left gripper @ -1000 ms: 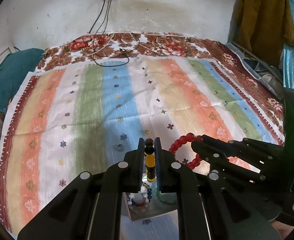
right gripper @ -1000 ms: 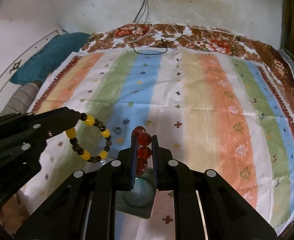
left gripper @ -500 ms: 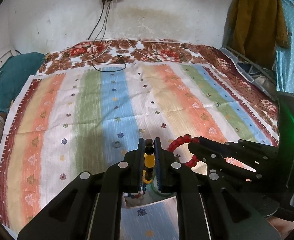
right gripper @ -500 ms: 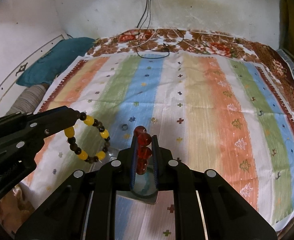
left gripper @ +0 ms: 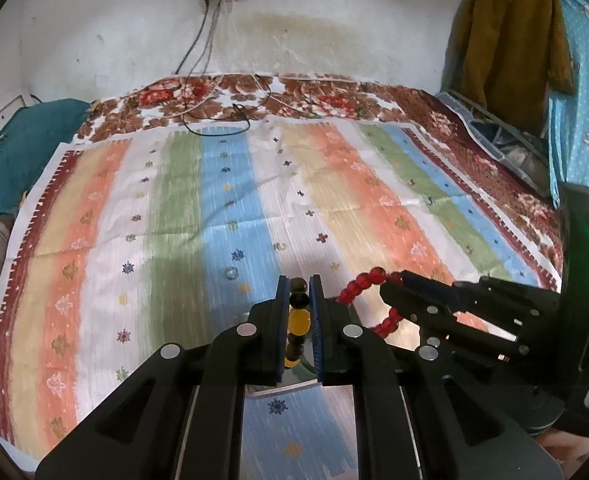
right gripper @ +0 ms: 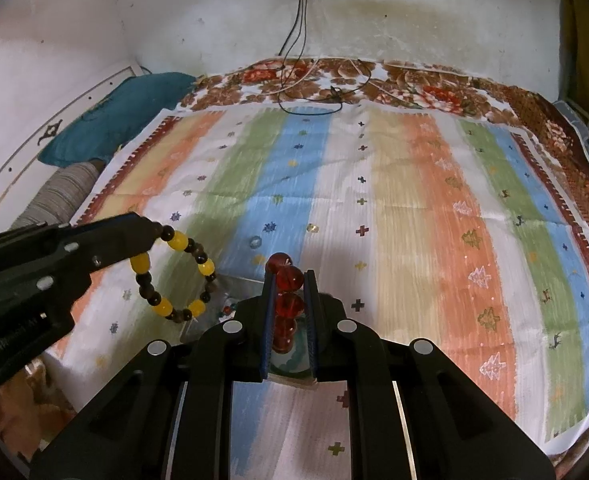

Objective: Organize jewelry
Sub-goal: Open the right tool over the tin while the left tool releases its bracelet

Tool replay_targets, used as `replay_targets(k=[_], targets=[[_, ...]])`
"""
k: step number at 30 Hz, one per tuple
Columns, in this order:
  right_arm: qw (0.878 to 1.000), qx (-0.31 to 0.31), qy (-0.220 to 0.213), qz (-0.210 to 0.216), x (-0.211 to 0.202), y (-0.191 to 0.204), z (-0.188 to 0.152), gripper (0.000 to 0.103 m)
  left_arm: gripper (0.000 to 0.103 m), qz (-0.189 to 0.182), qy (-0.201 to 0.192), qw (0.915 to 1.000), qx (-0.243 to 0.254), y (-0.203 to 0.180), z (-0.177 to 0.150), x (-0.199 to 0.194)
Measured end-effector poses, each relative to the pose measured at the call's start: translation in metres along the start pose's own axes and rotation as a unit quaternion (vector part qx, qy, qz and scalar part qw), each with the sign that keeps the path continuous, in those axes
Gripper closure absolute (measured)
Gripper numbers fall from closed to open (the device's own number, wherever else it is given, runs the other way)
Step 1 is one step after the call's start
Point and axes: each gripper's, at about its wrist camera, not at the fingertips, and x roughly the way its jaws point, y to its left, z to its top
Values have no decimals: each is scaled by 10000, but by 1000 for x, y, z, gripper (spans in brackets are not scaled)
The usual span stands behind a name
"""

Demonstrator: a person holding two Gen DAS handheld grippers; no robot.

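1. Bed: the striped sheet (left gripper: 166, 240) covers the bed up to the wall (left gripper: 334, 20). Compared with one second ago, more of the wall shows in both wrist views, so both hands have drawn back toward the near edge of the bed.
2. Left gripper (left gripper: 299, 316): closed on the yellow and dark bead bracelet (right gripper: 174, 276), which hangs as a free loop above the sheet. Grip unchanged over the last second.
3. Right gripper (right gripper: 290, 312): closed on the red bead bracelet (left gripper: 368, 304), also lifted clear of the sheet. Grip unchanged.
4. Glass tray (right gripper: 230, 292): lies on the sheet directly under the two grippers; a few small beaded pieces appear to rest in it. Judged destination: both bracelets are positioned over it, so lowering and release appear to be the next step.
5. Two small loose items (left gripper: 230, 273) remain on the sheet beyond the grippers, not yet collected.
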Motion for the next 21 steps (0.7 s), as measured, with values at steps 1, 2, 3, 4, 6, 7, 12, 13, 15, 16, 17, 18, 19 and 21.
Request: replay_targets(k=[1,2,3,4,6,7,12,13,15,16,17,18,19,21], targets=[[10000,6,5,7,0,1,-1,89,93,11,6,10000,3,0,0,0],[10000,8,13,13,0,0,-1,89,93,27,21,10000,3,0,0,1],[10000,-2,33,30,1,1,-2,89,93,41,35,10000,3,2,1,2],[10000,-3,47,40,1,1,-2,89,93,65,56,10000,-18,4,2,4],[9999,5,90,94,3,1,-3,88,93,87,106,9999,-81,6,2,6],[9998,8,107,138,3,1,-2,86,88,122,96,9998,-113,8,3,6],[9999,10,114,12,6,-3,0,58,67,351,60,9989,-290,23,8,6],[9999,31,143,12,7,-5,1,58,64,374,79,9986,-354,27,9,7],[9997,85,211,-7,11,-10,3,56,60,398,118,9980,-484,36,10,9],[9997,112,231,-23,13,-12,4,54,57,405,134,9977,-528,40,11,10],[9996,129,247,-30,15,-13,4,51,55,416,151,9974,-565,42,11,11],[9995,145,263,-27,16,-15,6,50,51,428,172,9972,-591,45,12,12],[9995,153,266,-26,17,-16,7,48,49,447,207,9969,-613,47,12,14],[9995,177,276,-40,19,-19,10,43,43,459,279,9965,-646,51,11,18]])
